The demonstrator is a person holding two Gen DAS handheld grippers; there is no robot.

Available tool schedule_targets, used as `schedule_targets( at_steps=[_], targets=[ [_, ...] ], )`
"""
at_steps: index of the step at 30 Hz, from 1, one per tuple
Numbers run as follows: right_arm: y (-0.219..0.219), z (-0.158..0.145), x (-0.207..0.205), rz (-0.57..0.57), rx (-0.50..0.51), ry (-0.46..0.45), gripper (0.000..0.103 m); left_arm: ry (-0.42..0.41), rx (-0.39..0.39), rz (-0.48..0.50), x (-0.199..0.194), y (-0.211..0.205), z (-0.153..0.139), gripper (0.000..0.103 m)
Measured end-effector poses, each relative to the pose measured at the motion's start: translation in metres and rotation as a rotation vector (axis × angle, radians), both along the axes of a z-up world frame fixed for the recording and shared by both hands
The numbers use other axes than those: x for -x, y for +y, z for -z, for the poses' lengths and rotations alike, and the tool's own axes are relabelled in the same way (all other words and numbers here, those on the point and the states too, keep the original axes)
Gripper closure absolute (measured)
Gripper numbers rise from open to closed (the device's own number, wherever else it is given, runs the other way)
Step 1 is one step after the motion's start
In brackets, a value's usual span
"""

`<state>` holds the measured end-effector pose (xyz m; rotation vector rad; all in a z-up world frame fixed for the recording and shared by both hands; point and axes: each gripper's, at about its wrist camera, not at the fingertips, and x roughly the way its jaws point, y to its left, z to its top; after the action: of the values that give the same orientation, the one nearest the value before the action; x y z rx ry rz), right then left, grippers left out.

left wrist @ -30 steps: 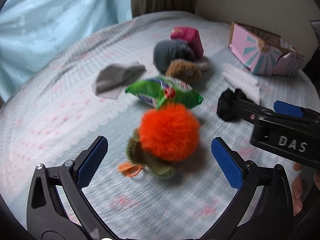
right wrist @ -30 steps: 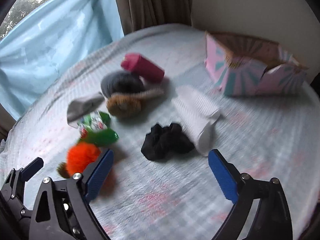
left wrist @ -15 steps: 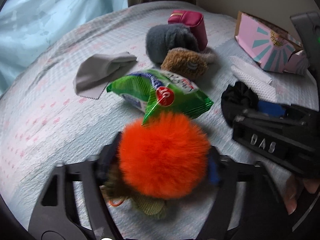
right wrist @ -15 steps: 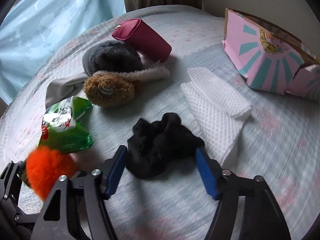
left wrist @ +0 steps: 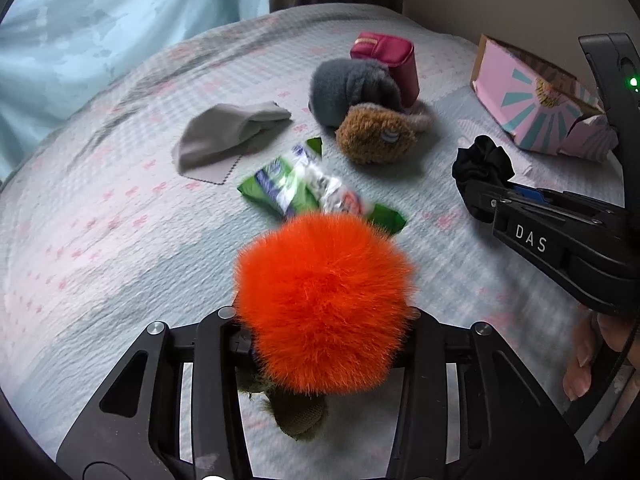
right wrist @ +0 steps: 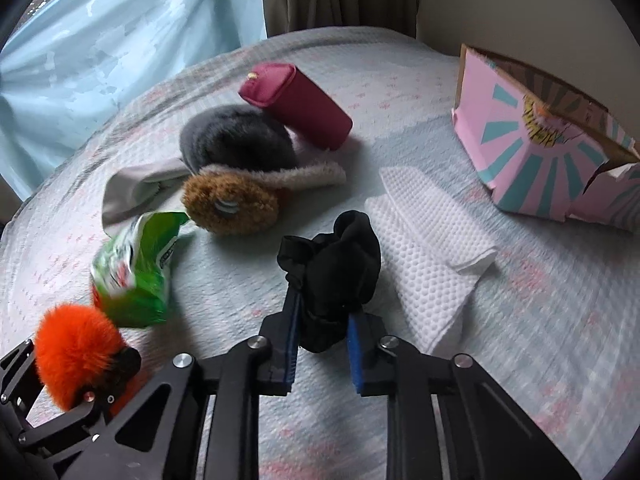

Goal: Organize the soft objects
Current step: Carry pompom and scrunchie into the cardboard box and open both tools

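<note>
We are grabbing. Our left gripper (left wrist: 324, 344) is closing on the orange puff (left wrist: 324, 304); our right gripper (right wrist: 322, 340) squeezes the black cloth (right wrist: 340, 268). Next we lift both to the box (right wrist: 532, 160).

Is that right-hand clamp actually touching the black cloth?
Touching. The right wrist view shows the right gripper with its jaws pressed against both sides of the black cloth.

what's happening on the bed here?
A person works two handheld grippers over a bedspread strewn with soft things. The left gripper is closing on an orange pom-pom; the right gripper is shut on a black scrunchie. A pink box sits open at the far right.
</note>
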<state>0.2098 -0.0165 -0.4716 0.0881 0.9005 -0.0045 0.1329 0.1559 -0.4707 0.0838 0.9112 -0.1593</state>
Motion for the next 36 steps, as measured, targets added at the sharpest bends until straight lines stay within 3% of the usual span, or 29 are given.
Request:
schedule_targets(
  at_steps=[9,21,28,36],
  targets=[
    [0.0,-0.066,0.028,-0.025,0.011,-0.041,0.084,-0.027,0.022,-0.056,0.012,0.008,-0.066,0.066],
    [-0.029,-0.208,0.052,0.012,-0.037,-0.141,0.084,-0.137,0.025,-0.145,-0.004,0.005,-0.21,0.066],
    [-0.081,-0.272,0.045,0.025,-0.041,-0.245,0.084,-0.214,0.021,-0.144,-0.038,-0.051,-0.275,0.066],
    [-0.181,-0.307,0.024,0.034,-0.006,-0.278,0.084,-0.208,0.054,-0.129,-0.085,-0.154,-0.307,0.066]
  ],
)
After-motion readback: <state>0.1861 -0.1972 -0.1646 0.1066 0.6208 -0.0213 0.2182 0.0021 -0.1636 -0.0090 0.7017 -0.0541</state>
